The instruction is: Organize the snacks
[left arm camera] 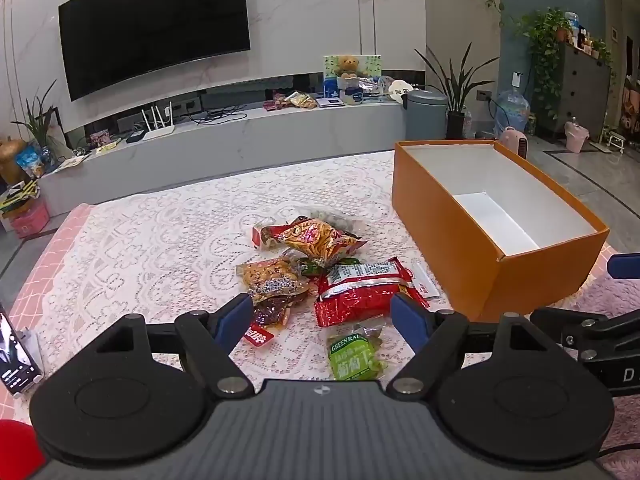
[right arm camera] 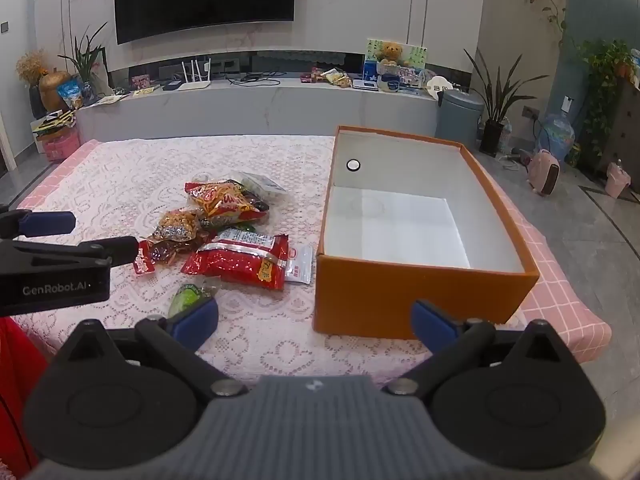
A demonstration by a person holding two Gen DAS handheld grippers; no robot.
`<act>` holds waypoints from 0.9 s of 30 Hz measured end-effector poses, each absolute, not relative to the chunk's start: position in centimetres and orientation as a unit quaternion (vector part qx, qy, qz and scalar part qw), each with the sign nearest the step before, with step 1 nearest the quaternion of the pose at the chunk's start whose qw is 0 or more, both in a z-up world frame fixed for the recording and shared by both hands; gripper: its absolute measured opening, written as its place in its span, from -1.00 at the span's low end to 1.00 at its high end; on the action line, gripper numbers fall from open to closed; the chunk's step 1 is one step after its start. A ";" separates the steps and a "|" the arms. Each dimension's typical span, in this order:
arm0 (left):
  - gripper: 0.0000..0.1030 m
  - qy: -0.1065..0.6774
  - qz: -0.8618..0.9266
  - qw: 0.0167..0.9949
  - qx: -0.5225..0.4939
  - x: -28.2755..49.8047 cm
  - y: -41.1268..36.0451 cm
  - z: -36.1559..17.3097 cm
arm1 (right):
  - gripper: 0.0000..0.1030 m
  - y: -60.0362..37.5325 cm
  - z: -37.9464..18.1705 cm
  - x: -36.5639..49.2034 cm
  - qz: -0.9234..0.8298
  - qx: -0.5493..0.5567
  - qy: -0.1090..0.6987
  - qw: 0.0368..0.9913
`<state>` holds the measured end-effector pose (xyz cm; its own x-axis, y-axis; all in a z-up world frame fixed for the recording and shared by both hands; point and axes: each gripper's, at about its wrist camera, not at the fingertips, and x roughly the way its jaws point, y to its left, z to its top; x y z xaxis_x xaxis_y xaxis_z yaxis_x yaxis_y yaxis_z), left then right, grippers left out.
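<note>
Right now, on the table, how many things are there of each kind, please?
Snack packets: 9 visible; they overlap, so the pile may hide more
Orange box: 1
Total: 10

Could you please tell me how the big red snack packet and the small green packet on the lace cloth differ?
The red packet is much larger than the green packet. The red one is shiny foil with a silver band, while the green one is partly clear with a green label. The red one lies nearer the orange box; the green one lies nearest the grippers. Both lie flat on the lace cloth, outside the box.
</note>
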<state>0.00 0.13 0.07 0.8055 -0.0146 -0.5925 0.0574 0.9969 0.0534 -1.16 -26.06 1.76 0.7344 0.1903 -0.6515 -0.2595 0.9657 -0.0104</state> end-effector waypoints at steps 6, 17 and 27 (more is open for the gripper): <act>0.74 0.318 -0.022 0.947 0.027 0.0 1.0 -0.2 | 0.94 -26.0 1.7 -1.2 0.118 -0.056 0.347 0.929; 0.74 0.323 -0.017 0.945 0.036 0.4 0.4 -0.2 | 0.94 -26.0 1.5 -0.6 0.113 -0.056 0.354 0.927; 0.74 0.327 -0.019 0.944 0.033 0.5 0.7 -0.3 | 0.94 -25.9 1.3 -0.3 0.110 -0.056 0.357 0.926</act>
